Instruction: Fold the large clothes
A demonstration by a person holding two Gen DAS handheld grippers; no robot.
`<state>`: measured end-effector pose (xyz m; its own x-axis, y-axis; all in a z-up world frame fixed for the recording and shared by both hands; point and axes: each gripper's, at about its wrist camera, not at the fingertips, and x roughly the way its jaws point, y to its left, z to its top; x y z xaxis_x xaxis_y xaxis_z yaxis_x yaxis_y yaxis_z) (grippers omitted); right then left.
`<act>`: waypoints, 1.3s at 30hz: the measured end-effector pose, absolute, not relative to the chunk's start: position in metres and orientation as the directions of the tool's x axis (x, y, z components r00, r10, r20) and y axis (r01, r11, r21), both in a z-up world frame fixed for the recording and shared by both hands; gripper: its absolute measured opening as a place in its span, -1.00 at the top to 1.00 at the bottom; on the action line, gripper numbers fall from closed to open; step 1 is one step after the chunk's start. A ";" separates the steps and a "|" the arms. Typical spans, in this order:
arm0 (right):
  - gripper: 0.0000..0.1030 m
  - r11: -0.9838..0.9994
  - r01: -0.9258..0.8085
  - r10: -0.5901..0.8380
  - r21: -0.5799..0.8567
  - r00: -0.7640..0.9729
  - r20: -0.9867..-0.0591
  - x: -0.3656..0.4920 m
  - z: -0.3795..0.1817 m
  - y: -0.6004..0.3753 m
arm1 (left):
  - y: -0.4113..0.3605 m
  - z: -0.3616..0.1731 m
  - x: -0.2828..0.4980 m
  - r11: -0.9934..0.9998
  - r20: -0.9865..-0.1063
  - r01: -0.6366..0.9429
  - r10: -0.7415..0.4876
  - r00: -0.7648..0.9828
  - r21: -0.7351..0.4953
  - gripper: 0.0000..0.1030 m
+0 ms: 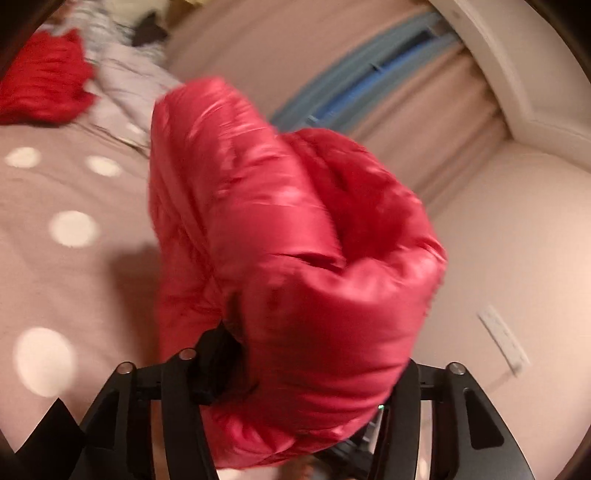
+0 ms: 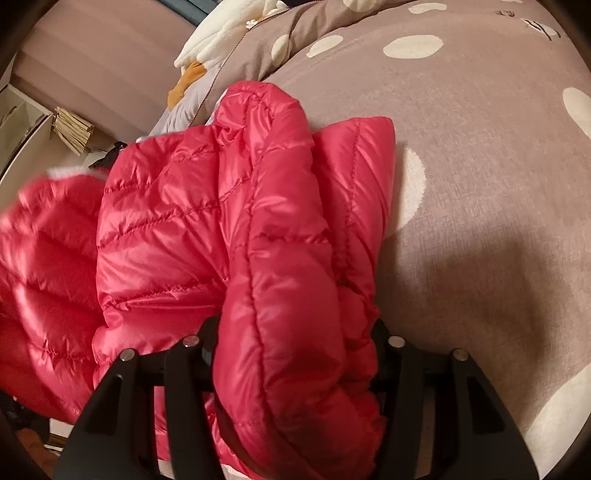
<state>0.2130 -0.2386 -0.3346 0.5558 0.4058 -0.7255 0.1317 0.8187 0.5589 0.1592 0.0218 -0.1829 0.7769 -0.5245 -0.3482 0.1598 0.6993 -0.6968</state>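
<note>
A shiny red quilted puffer jacket (image 1: 280,240) fills the middle of the left wrist view, bunched up and blurred. My left gripper (image 1: 295,376) is shut on a thick fold of it and holds it above the bed. In the right wrist view the same jacket (image 2: 221,229) hangs in folds over the bed. My right gripper (image 2: 295,362) is shut on a padded edge of it. The fingertips of both grippers are hidden by the fabric.
The bed has a taupe cover with large white dots (image 2: 480,166). A red garment (image 1: 40,81) and a pale garment (image 1: 129,77) lie at its far side. A pillow (image 2: 280,40) and white plush (image 2: 221,33) lie at the bed's head. Curtains (image 1: 424,110) and a wall (image 1: 517,240) stand nearby.
</note>
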 end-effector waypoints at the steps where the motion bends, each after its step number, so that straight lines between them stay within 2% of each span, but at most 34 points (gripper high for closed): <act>1: -0.05 0.817 0.133 0.407 0.562 0.556 -0.724 0.213 -0.335 -0.239 | 0.014 -0.184 0.160 0.713 -0.361 0.173 -0.530 0.767 -0.680 -0.16; 6: -0.05 0.817 0.119 0.417 0.564 0.554 -0.721 0.210 -0.336 -0.241 | -0.047 -0.219 0.181 0.783 -0.525 0.219 -0.567 0.635 -0.582 -0.37; 8: -0.05 0.808 0.116 0.429 0.577 0.556 -0.712 0.209 -0.337 -0.244 | -0.055 -0.227 0.187 0.786 -0.553 0.229 -0.578 0.599 -0.574 -0.39; 13: -0.04 0.779 0.123 0.459 0.615 0.556 -0.693 0.201 -0.338 -0.251 | -0.045 -0.231 0.192 0.742 -0.518 0.213 -0.614 0.595 -0.636 -0.51; 16: -0.07 0.765 0.144 0.470 0.627 0.542 -0.697 0.198 -0.335 -0.259 | -0.042 -0.234 0.194 0.747 -0.530 0.215 -0.614 0.585 -0.629 -0.54; 18: -0.16 0.750 0.188 0.462 0.634 0.536 -0.706 0.195 -0.331 -0.269 | -0.044 -0.233 0.192 0.774 -0.556 0.241 -0.600 0.575 -0.586 -0.59; 19: -0.21 0.745 0.210 0.450 0.633 0.543 -0.709 0.192 -0.328 -0.274 | -0.050 -0.233 0.186 0.802 -0.584 0.289 -0.584 0.564 -0.523 -0.65; 21: -0.53 0.761 0.271 0.343 0.590 0.604 -0.719 0.180 -0.309 -0.292 | -0.055 -0.235 0.181 0.822 -0.600 0.325 -0.565 0.566 -0.468 -0.69; 23: -0.58 0.785 0.297 0.242 0.544 0.661 -0.710 0.167 -0.289 -0.303 | -0.052 -0.238 0.183 0.810 -0.581 0.252 -0.563 0.587 -0.530 -0.70; 25: -0.59 0.792 0.283 0.204 0.542 0.713 -0.671 0.154 -0.267 -0.312 | -0.053 -0.240 0.185 0.801 -0.570 0.233 -0.565 0.597 -0.551 -0.72; 28: -0.64 0.776 0.221 0.235 0.591 0.768 -0.596 0.135 -0.237 -0.321 | -0.066 -0.244 0.184 0.842 -0.612 0.250 -0.523 0.593 -0.477 -0.77; 30: -0.77 0.779 0.182 0.241 0.600 0.796 -0.555 0.122 -0.217 -0.321 | -0.072 -0.246 0.183 0.847 -0.608 0.243 -0.513 0.606 -0.473 -0.85; 32: -0.80 0.796 0.138 0.249 0.589 0.813 -0.527 0.112 -0.199 -0.313 | -0.084 -0.249 0.183 0.859 -0.619 0.230 -0.493 0.611 -0.457 -0.86; 39: -0.91 0.826 0.015 0.352 0.563 0.766 -0.538 0.120 -0.181 -0.296 | -0.116 -0.259 0.185 0.904 -0.652 0.240 -0.422 0.630 -0.353 -0.93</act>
<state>0.1201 -0.2965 -0.1806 0.7658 0.3522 -0.5381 0.0154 0.8264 0.5629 0.1852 -0.1161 -0.2592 0.6303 -0.4218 -0.6517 0.2399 0.9042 -0.3533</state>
